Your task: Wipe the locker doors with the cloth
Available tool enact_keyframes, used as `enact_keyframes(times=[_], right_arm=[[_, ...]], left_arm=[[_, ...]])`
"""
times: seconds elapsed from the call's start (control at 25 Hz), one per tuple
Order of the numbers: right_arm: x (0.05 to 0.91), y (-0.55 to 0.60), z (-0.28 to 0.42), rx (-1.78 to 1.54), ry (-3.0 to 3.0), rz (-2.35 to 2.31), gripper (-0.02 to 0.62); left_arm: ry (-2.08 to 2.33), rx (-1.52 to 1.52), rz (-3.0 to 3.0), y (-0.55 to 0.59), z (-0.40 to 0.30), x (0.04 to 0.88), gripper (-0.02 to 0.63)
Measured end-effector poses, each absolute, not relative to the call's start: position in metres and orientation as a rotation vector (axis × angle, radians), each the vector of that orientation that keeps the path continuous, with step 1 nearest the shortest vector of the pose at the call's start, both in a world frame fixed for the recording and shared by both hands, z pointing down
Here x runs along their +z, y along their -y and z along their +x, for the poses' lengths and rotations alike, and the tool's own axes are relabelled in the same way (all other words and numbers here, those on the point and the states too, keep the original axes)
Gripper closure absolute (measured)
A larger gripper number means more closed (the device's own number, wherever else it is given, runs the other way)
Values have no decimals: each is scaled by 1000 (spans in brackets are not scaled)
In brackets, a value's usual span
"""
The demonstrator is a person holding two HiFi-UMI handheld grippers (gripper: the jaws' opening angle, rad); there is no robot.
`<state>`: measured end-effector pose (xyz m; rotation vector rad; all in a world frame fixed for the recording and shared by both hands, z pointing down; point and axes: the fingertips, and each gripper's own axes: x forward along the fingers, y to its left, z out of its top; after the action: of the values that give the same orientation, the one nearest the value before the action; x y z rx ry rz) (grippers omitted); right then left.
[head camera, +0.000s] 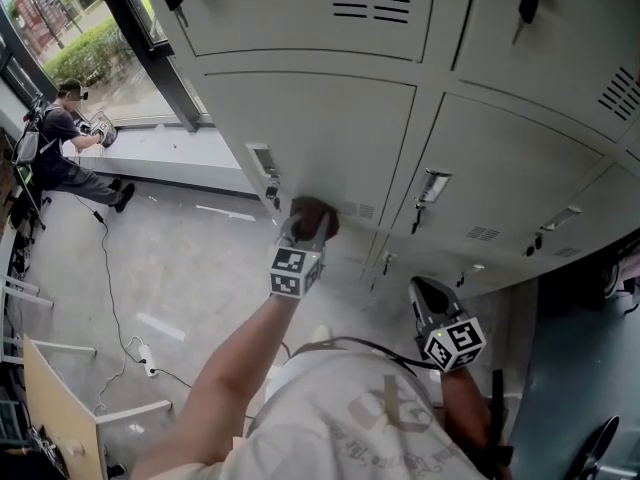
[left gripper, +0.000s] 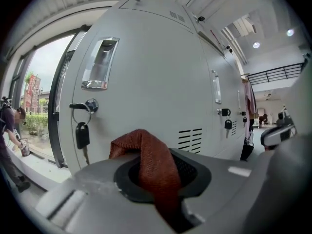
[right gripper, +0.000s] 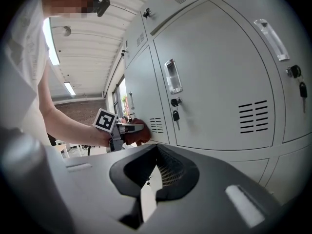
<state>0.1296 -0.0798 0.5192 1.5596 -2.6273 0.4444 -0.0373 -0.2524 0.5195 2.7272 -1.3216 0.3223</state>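
Grey lockers (head camera: 500, 158) fill the wall, with a person (head camera: 62, 143) by the window (head camera: 80, 38) at far left. In the head view, the left gripper (head camera: 308, 224) holds a rust-red cloth (head camera: 318, 214) against the lower part of a locker door (head camera: 330, 138), and the right gripper (head camera: 428, 293) hangs lower, well apart from it. The left gripper view shows its jaws clamped on the cloth, with a key (left gripper: 82, 135) hanging from the door just beyond. The right gripper view shows its jaws drawn together at the tips, with nothing between them.

cloth (left gripper: 152, 167) lower end hidden between jaws; far person (head camera: 62, 138) held item (head camera: 102, 131) indistinct.
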Motion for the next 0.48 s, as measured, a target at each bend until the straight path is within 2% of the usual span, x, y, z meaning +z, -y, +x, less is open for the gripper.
enact_keyframes(times=[0.48], right_arm=[[521,90,107,416,2577,1606,588]], left_arm=[[1313,572,2893,274,-98,538,541]])
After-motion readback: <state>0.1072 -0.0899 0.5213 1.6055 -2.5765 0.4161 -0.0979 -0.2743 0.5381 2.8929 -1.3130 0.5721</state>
